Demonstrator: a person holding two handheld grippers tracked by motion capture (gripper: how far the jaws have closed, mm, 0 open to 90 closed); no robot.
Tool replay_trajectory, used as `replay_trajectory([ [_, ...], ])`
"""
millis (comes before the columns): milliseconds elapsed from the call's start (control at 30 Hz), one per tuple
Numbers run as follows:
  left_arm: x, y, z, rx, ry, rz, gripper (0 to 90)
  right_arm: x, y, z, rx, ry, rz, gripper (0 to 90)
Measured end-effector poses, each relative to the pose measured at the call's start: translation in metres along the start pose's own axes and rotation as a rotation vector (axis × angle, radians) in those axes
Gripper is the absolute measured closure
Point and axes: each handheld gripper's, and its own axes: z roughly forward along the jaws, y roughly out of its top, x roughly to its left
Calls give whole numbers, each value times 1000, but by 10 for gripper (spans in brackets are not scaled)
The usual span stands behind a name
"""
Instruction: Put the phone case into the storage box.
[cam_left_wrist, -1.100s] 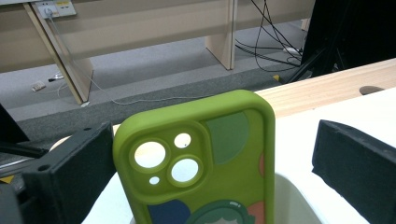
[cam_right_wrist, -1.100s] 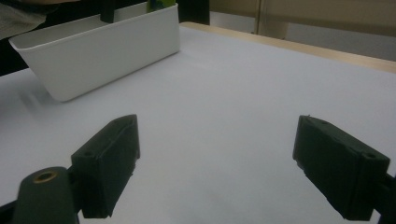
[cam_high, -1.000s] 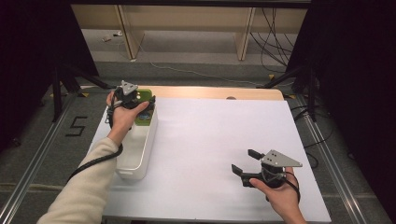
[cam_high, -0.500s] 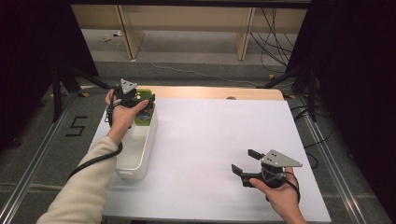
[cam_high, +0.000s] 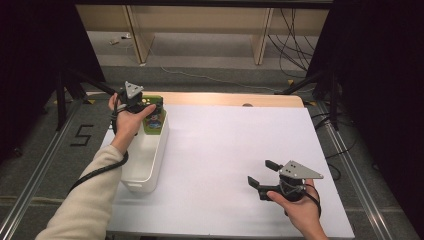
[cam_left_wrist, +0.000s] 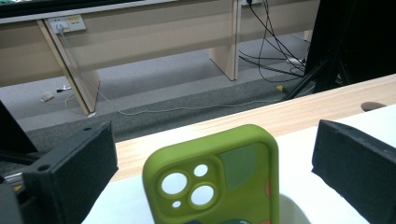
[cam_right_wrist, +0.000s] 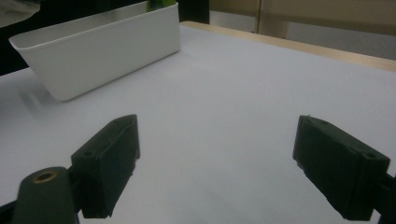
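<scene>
A green phone case (cam_high: 153, 116) with camera cut-outs and a colourful print stands upright at the far end of a white bin (cam_high: 148, 167). My left gripper (cam_high: 145, 104) is held there, open. In the left gripper view the case (cam_left_wrist: 219, 182) rises between the two wide-apart jaws of the left gripper (cam_left_wrist: 215, 140) and touches neither. My right gripper (cam_high: 261, 172) rests low over the white table top at the front right, open with nothing between its jaws. In the right gripper view, beyond the right gripper (cam_right_wrist: 217, 154), the bin (cam_right_wrist: 102, 42) lies ahead at the left with the case's green tip (cam_right_wrist: 161, 3) above its rim.
A white sheet (cam_high: 235, 145) covers the table, and a wooden strip (cam_high: 225, 99) with a small hole (cam_high: 246, 105) runs along its far edge. Beyond it are floor cables, desk legs and dark stands. The bin lies along the table's left edge.
My left gripper has drifted slightly toward the far left, and more of the green case shows beside it. The right gripper has stayed put.
</scene>
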Motion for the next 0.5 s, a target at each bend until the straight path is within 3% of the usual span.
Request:
replay_trajectory([
  [500, -2, 3, -22, 0, -48, -46, 0, 0, 0, 0, 0, -2, -1, 159],
])
